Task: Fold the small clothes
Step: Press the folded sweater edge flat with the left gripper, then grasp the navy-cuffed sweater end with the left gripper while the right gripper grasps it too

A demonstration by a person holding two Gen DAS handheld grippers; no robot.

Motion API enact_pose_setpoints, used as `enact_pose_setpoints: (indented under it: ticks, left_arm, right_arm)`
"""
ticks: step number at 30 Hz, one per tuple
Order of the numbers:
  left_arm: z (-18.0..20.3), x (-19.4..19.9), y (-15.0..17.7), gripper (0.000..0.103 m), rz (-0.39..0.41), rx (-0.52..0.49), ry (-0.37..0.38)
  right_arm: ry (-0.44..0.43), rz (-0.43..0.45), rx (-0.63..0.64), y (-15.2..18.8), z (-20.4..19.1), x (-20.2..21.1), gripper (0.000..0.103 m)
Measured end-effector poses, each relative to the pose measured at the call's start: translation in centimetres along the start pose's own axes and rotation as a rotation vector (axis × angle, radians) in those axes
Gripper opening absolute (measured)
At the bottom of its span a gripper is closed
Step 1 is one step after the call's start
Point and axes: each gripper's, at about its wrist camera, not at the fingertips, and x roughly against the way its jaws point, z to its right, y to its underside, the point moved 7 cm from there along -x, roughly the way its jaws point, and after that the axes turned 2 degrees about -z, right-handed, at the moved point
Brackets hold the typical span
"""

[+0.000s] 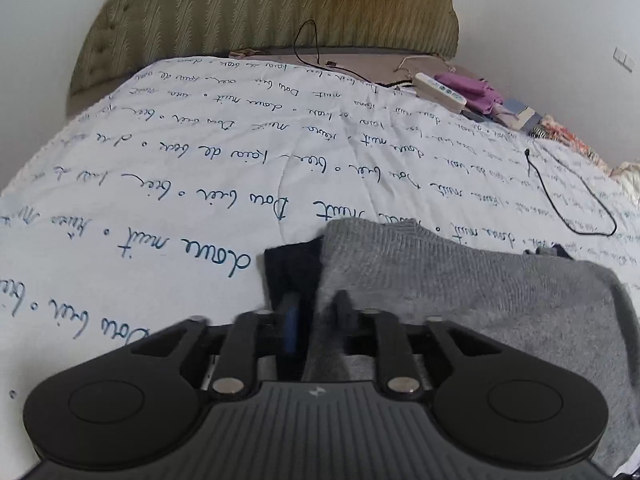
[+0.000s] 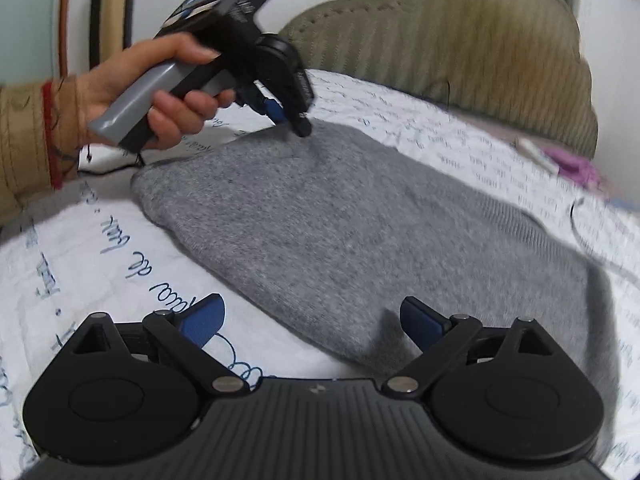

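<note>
A grey knitted garment (image 2: 340,232) lies spread on the bed (image 1: 160,208), on a white quilt printed with blue handwriting. Its far corner sits under the left hand-held gripper (image 1: 314,312), whose fingers are drawn close together on the edge of the grey knit. A dark navy piece of fabric (image 1: 292,268) shows just beside and partly under that edge, and it looks as if the left finger presses on it too, though the blur there makes this hard to confirm.

In the right wrist view, the left hand-held gripper (image 2: 296,120) is seen from outside, held by a bare hand (image 2: 160,100) with a tan sleeve and a red band at the wrist. Its tips touch the garment's far edge.

The right hand-held gripper (image 2: 312,320) hangs above the near edge of the garment with its blue-padded fingers (image 2: 204,320) spread wide, holding nothing.

Behind the bed stands an olive padded headboard (image 1: 280,4). A black cable (image 1: 576,204) loops on the quilt to the right, well apart from the garment. Near the headboard lie a white remote (image 1: 440,92) and a purple cloth (image 1: 472,90), touching each other.
</note>
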Motion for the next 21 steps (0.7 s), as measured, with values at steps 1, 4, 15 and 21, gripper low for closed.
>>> enact_pose_setpoints:
  ticks: [1, 4, 15, 21]
  left_arm:
    - [-0.2, 0.1, -0.1, 0.049, 0.003, 0.003, -0.008]
    - [-1.6, 1.0, -0.3, 0.071, 0.050, 0.049, -0.030]
    - [-3.1, -2.8, 0.4, 0.080, -0.128, 0.260, 0.378]
    - [-3.5, -5.0, -0.8, 0.080, -0.208, 0.401, 0.565]
  right_arm:
    - [0.015, 0.000, 0.029, 0.0, -0.4, 0.0, 0.096]
    - [0.067, 0.000, 0.114, 0.1, -1.4, -0.3, 0.096]
    - [0.315, 0.080, 0.403, -1.4, -5.4, -3.1, 0.101]
    - [0.348, 0.118, 0.424, -3.9, -6.8, -5.7, 0.100]
